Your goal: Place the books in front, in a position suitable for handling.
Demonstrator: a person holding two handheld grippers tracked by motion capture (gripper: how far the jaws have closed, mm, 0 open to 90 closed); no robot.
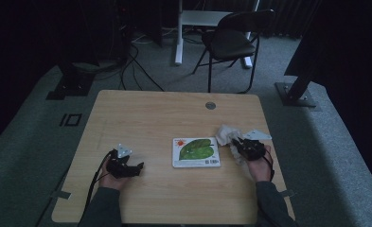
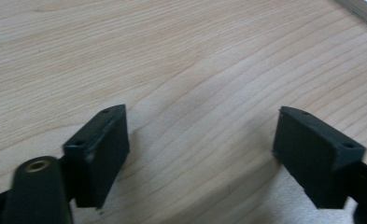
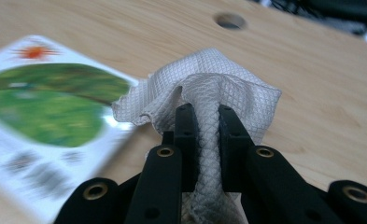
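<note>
White cloth (image 3: 218, 88) with a fine diamond weave; white card (image 1: 196, 152) printed with a green leaf and orange sun; pale wood-grain worktop (image 1: 150, 118)

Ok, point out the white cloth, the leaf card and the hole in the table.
white cloth (image 3: 204, 88), right gripper view, on its bunched top above the gripper.
leaf card (image 1: 196, 152), high view, on the green leaf picture.
hole (image 1: 210, 105), high view, on its round middle.

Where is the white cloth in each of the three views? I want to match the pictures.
High view: the white cloth is at the right, beside the picture card, in the right gripper.
Left gripper view: not in it.
Right gripper view: centre, pinched between the jaws.
Shared landmark: the wooden table.
</note>
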